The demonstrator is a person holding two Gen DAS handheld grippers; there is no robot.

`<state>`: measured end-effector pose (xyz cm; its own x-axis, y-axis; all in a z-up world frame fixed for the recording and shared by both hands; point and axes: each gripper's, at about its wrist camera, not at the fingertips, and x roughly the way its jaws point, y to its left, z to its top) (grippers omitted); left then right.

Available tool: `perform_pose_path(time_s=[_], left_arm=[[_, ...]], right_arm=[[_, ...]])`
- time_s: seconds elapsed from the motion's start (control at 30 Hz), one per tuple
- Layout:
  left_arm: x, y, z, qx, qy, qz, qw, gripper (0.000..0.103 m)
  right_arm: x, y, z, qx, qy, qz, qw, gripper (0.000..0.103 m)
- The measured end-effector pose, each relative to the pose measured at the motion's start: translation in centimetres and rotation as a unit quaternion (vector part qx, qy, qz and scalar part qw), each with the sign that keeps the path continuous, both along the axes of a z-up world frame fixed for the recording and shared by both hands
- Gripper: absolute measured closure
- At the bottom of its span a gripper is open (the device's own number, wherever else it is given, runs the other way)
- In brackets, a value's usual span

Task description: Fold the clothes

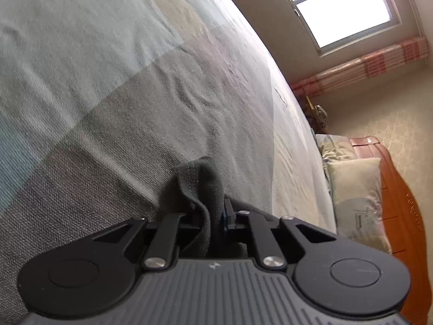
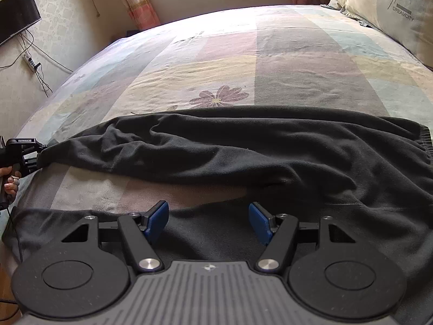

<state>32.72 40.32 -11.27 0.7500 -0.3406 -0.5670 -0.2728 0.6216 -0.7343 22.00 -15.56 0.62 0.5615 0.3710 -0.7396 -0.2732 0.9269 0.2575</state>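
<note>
Reading "DREAMCITY" on pillow [image 2: 392,8] | left tongs [image 1: 209,216] pinching dark garment [image 1: 200,178]

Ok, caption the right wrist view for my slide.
Right gripper open above dark trousers spread on a patchwork bedspread; left gripper pinches the far cuff.

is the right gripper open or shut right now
Open. The right gripper shows its blue pads set wide apart above the dark garment, gripping nothing.

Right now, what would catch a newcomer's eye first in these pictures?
A dark garment sprawls across the near part of the patchwork bedspread. The left gripper is shut on one bunched end of it, while the right gripper hangs open just above the near edge. A pillow sits at the far right.
</note>
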Motion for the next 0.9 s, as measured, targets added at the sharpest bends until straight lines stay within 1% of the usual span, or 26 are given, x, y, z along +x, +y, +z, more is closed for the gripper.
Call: perform_pose_path(time_s=[0.07,0.13,0.2,0.27,0.33,0.37,0.43,0.5,0.53,0.67,0.73,0.77,0.8,0.83,0.87,0.9], left_arm=[[0.3,-0.9,1.8,0.041,-0.016,-0.006,0.9990,0.098],[0.9,-1.5,4.2,0.072,-0.041,-0.008,0.9965,0.098],[1.7,-1.9,6.7,0.104,-0.070,-0.011,0.9921,0.098],[2.3,-2.1,9.0,0.136,-0.098,-0.012,0.9858,0.099],[3.0,-1.6,10.5,0.157,-0.112,-0.003,0.9812,0.099],[3.4,-1.2,10.8,0.162,-0.110,0.002,0.9805,0.099],[4.0,-0.2,10.4,0.165,-0.091,0.013,0.9820,0.099],[3.6,0.7,8.9,0.162,-0.058,0.024,0.9848,0.099],[3.2,0.8,8.5,0.158,-0.051,0.023,0.9858,0.099],[0.2,-0.4,8.1,0.140,-0.048,-0.002,0.9889,0.098],[-1.2,-1.0,7.9,0.131,-0.046,-0.014,0.9902,0.095],[-2.0,-1.3,7.8,0.127,-0.045,-0.021,0.9907,0.089],[-2.7,-1.6,7.7,0.122,-0.045,-0.027,0.9911,0.080],[-3.1,-2.2,7.7,0.116,-0.045,-0.038,0.9915,0.075],[-3.0,-3.1,7.8,0.109,-0.043,-0.054,0.9916,0.064],[-2.8,-3.9,7.6,0.102,-0.039,-0.070,0.9916,0.060]], right_arm=[[0.0,-0.3,0.0,-0.001,0.001,-0.006,1.000,0.032],[0.1,-0.6,-0.1,0.000,0.001,-0.012,1.000,0.032],[0.2,-0.6,0.0,0.000,-0.002,-0.014,1.000,0.032],[0.2,-0.5,0.2,-0.003,-0.006,-0.014,1.000,0.032],[0.2,-0.4,0.2,-0.006,-0.008,-0.014,1.000,0.032],[0.2,-0.4,0.2,-0.006,-0.008,-0.015,1.000,0.032],[0.2,-0.4,0.0,-0.009,-0.006,-0.013,1.000,0.032],[0.1,-0.4,-0.1,-0.013,-0.005,-0.012,1.000,0.032],[0.1,-0.4,-0.2,-0.015,-0.004,-0.011,1.000,0.032],[0.1,-0.6,-0.5,-0.017,-0.002,-0.011,1.000,0.030],[0.3,-0.6,-0.6,-0.015,0.000,-0.010,1.000,0.030],[0.4,-0.4,-0.7,-0.014,0.001,-0.008,1.000,0.030],[0.4,-0.2,-0.8,-0.014,0.002,-0.006,1.000,0.030],[0.5,0.0,-0.8,-0.013,0.002,-0.004,1.000,0.030],[0.5,0.3,-0.8,-0.011,0.003,-0.001,1.000,0.030],[0.5,0.7,-0.8,-0.009,0.002,0.003,1.000,0.030]])
